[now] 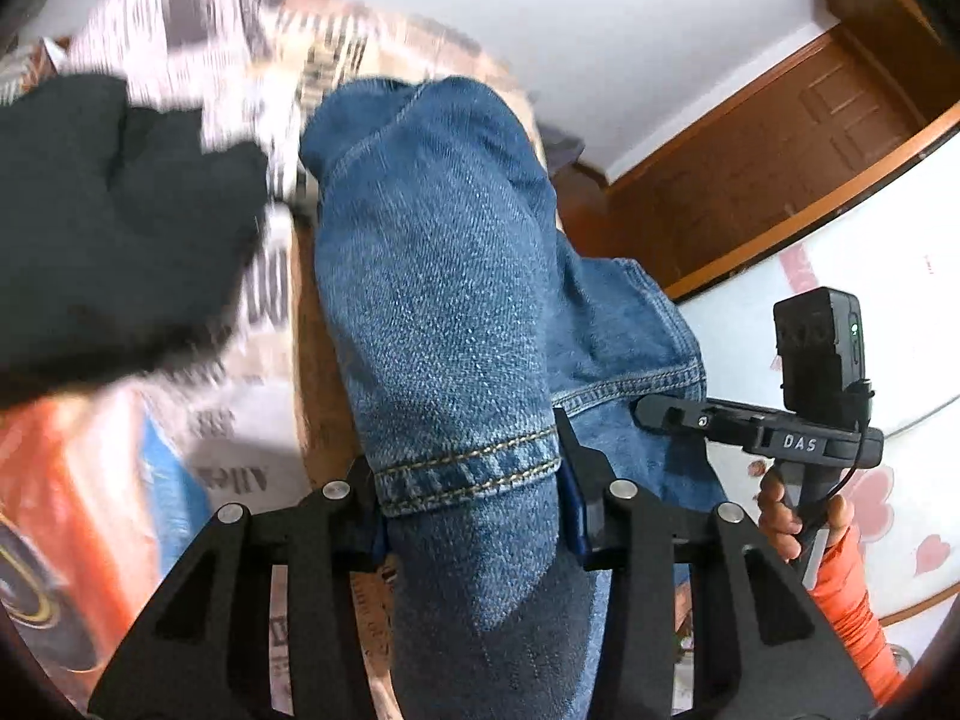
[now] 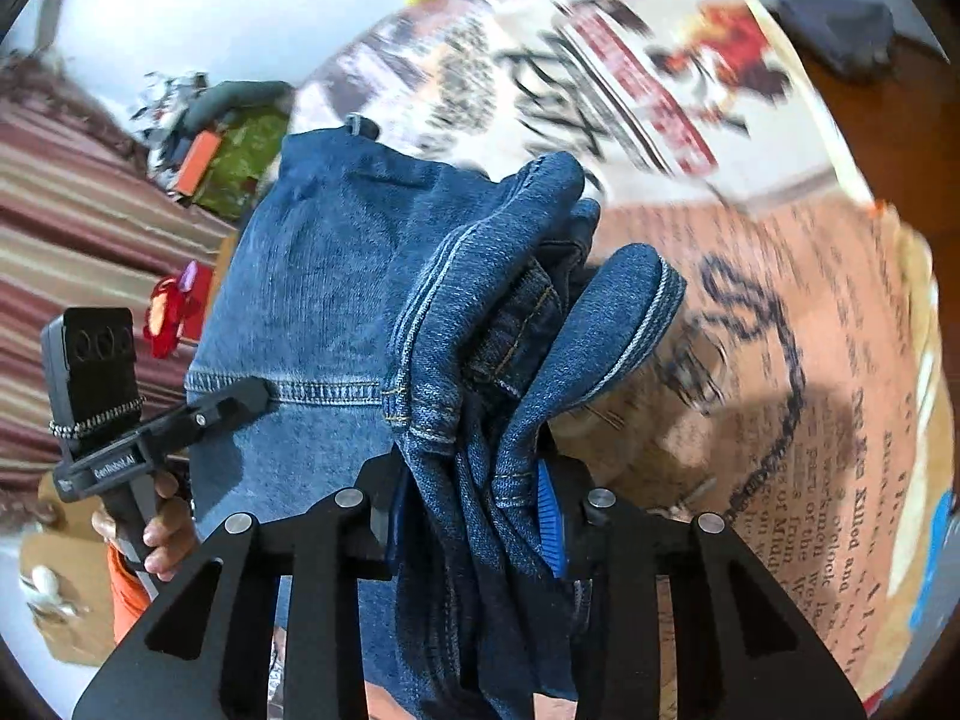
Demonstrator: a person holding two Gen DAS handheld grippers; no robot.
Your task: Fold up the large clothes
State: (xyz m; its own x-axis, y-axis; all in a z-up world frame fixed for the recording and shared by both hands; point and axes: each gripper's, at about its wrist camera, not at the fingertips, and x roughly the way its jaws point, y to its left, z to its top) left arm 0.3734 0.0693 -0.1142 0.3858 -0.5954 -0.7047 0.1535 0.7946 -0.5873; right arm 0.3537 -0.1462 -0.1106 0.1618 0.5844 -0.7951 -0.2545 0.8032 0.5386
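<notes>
Two grippers: each is clamped on the same pair of blue jeans [image 1: 444, 276], one per hand, both pointing downward over the work surface.
Left gripper [image 1: 471, 510]: jaws pressed on a hemmed leg end, the stitched cuff bulging between the pads.
Right gripper [image 2: 474, 516]: jaws pressed on a thick bunch of denim [image 2: 480, 372], several layers and seams gathered together; a blue pad shows on one side.
Where the jeans are: hanging from both grips above a table covered in newspaper-print cloth [image 2: 840, 360]; the far fabric trails toward that cloth.
Also on the table: a black garment [image 1: 114, 222] lies to the left of the jeans in the left view.
Person: a hand in an orange sleeve [image 1: 798, 522] grips the other tool's handle.
Step in hand, judged: lifting the jeans to straighten them for a fold.
Doing it well: keep both grips firm and level, draw the hands apart until the cloth hangs flat, and avoid dragging it across the black garment.
Risk, judged: the bunched right grip may release uneven layers and leave a crooked fold.
</notes>
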